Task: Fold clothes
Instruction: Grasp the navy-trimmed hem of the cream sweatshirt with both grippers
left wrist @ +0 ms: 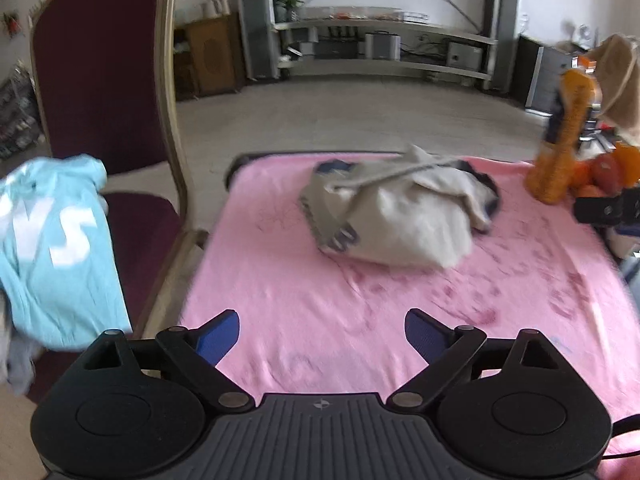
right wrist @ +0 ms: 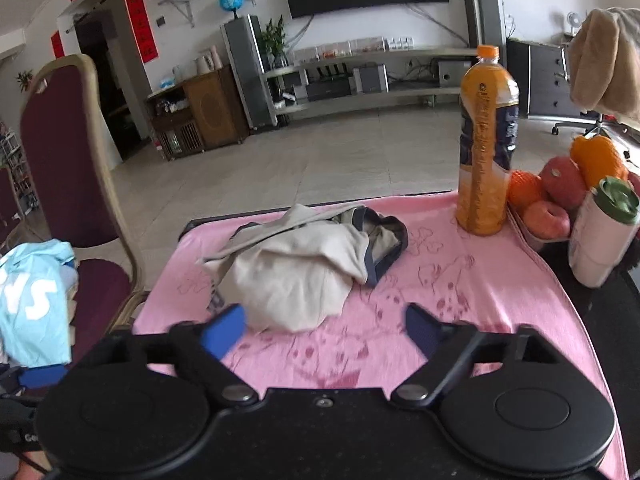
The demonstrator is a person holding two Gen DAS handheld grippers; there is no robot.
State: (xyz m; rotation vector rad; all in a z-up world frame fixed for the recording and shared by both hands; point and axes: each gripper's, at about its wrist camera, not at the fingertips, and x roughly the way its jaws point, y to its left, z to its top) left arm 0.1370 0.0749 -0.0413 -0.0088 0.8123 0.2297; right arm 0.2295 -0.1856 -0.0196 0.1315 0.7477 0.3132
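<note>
Both hand-held grippers, left (left wrist: 322, 330) and right (right wrist: 326, 326), are gaping empty while your crumpled beige garment (right wrist: 296, 276) with dark trim is lying bunched mid-worktop on the pink cloth (right wrist: 460, 300).

A garment (right wrist: 304, 276) lies mid-towel (right wrist: 460, 304), bottle (right wrist: 486, 148) behind right.

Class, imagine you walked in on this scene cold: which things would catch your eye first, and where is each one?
The crumpled beige garment heaped in the middle of the pink cloth stands out first. Next comes the tall orange juice bottle, upright at the cloth's far right corner beside a pile of fruit. On the left, a light blue shirt with white letters lies over the dark red chair, while both grippers hover open and empty.
</note>
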